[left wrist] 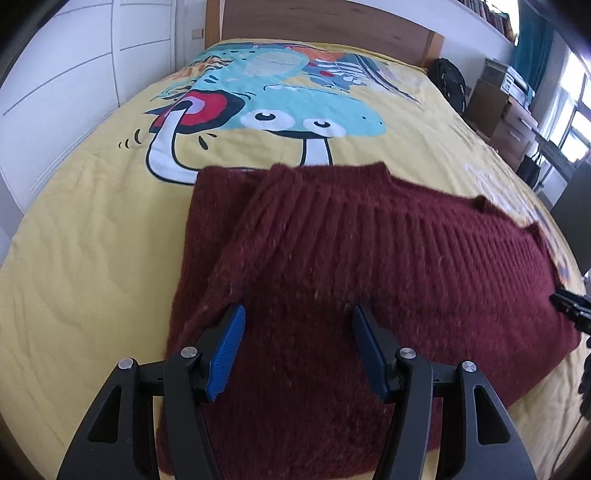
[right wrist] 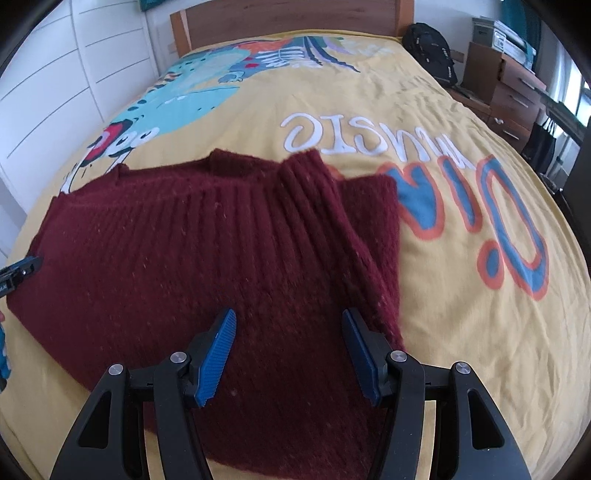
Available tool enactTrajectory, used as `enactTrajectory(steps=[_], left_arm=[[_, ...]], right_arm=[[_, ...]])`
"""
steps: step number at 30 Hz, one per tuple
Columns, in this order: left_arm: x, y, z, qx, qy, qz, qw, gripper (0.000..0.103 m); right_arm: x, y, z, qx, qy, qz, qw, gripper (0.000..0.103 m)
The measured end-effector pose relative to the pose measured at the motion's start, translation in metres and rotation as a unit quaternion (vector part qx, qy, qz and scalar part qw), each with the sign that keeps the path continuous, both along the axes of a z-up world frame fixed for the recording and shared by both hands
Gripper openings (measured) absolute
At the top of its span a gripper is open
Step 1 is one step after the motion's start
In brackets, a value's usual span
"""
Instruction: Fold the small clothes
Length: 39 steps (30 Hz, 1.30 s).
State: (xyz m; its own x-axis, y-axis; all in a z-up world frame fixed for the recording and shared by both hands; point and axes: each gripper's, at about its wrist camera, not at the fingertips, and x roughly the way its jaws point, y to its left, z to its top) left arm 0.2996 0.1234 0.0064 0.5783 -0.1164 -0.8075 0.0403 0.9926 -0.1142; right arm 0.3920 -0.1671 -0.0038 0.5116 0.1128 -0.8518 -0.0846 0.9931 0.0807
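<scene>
Left wrist view first, from left to right: white wardrobe doors run along the left side, close beside the bed's edge. A yellow bedspread with a cartoon print covers the bed up to a wooden headboard. On it lies the dark red knitted sweater, flat and partly folded, with one sleeve laid back over the body on its left side. The left gripper hangs over the sweater's near part, its blue pads standing well apart with only the knit below them; nothing is gripped. At the far right edge the tip of the right gripper shows beside the sweater's side.

Right wrist view: the sweater fills the left and middle, its other sleeve folded in along its right edge. The right gripper hovers over that near right part, jaws about half apart and empty. To the right lies a wide stretch of bare bedspread with large printed letters. Past the bed's far right corner stand a black backpack, cardboard boxes and wooden drawers; what the boxes and drawers hold cannot be told.
</scene>
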Motion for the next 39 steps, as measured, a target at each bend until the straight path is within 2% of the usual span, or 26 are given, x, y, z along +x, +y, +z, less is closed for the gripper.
enactTrajectory(steps=[4,12,19,39], left_arm=[[-0.013,-0.001,0.001,0.009,-0.002,-0.007,0.9999,0.055],[-0.021,-0.016,0.016,0.049,-0.028,-0.001,0.9984,0.055],[-0.018,-0.015,-0.001,0.049,-0.015,0.003,0.9987,0.056],[-0.023,-0.016,0.001,0.054,-0.01,0.004,0.9985,0.057]], right_arm=[[-0.012,-0.008,0.0,0.003,0.001,-0.003,1.0,0.062],[-0.017,0.003,0.022,0.01,-0.022,-0.005,1.0,0.062],[-0.02,0.004,0.004,0.014,-0.004,-0.005,1.0,0.062],[-0.037,0.002,0.002,0.002,0.012,-0.004,1.0,0.062]])
